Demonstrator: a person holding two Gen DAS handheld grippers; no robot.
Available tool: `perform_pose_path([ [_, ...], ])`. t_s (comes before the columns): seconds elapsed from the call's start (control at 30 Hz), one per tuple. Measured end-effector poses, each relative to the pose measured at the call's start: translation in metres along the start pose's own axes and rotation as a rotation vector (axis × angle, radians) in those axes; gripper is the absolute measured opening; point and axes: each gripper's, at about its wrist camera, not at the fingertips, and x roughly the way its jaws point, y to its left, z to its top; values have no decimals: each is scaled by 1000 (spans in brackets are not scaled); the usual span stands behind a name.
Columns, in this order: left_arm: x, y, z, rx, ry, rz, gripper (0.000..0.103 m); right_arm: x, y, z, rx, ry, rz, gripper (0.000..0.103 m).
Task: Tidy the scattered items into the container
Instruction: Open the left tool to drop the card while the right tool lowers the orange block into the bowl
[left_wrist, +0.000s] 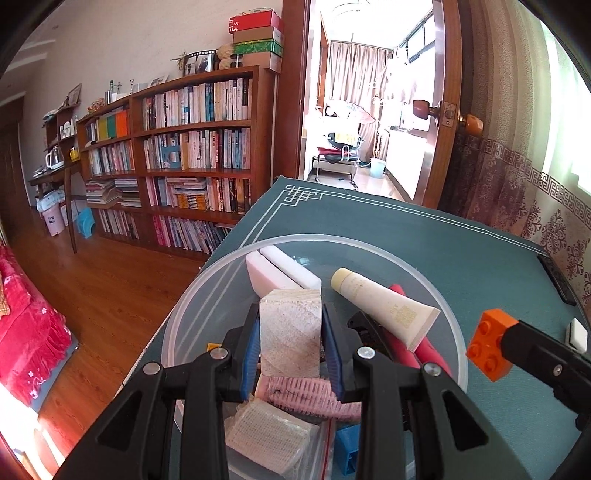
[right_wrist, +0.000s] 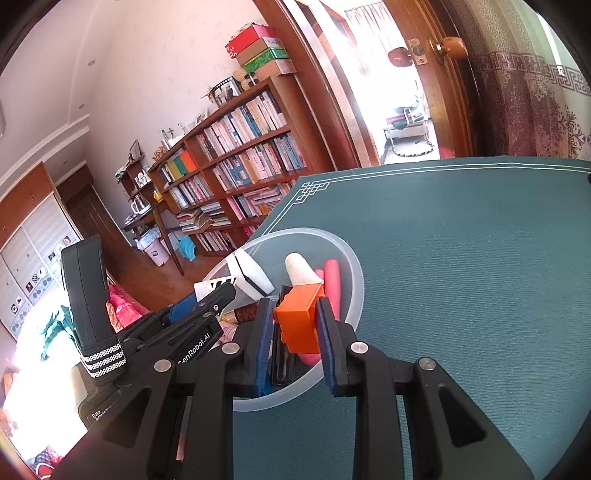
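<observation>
Blue-padded jaws of the left gripper (left_wrist: 290, 332) are clamped on a pale wooden block (left_wrist: 290, 330), held upright over the interior of the clear plastic container (left_wrist: 448, 306), which sits on the teal table mat (left_wrist: 480, 254). Directly beneath the block lie a pink bristled roller (left_wrist: 314, 393) and a white mesh pad (left_wrist: 267, 441); farther in are a white foam piece (left_wrist: 280, 273), a cream tube (left_wrist: 384, 304) and red sticks (left_wrist: 428, 350). The right gripper (right_wrist: 295, 325) is closed on an orange toy brick (right_wrist: 297, 321); in the left wrist view the brick is just outside the container's right rim, and in the right wrist view it appears above the rim edge, so its exact position over the opening cannot be fixed. Judged step: both items are in the carry-and-release phase, with the block nearer to deposit. The next move calls for lowering the block slightly and opening the left jaws so it lands on the pile without tipping out, then bringing the brick inward past the rim before release. No other loose item is identifiable on the visible mat.
</observation>
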Motion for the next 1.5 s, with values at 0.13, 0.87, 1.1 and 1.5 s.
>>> perform_pose_path([
  [0.13,2,3,0,-9,10,-8,35,16,6,-5,-4,29,10,26],
  [0.87,-8,20,4,-94,-46,52,82,37,2,-11,-2,41,-13,27],
  [1.1,-10,16,4,-73,-52,64,83,37,9,-15,-48,53,-4,27],
  [1.5,-12,18,4,-77,-57,66,83,30,15,-16,-65,35,28,42],
])
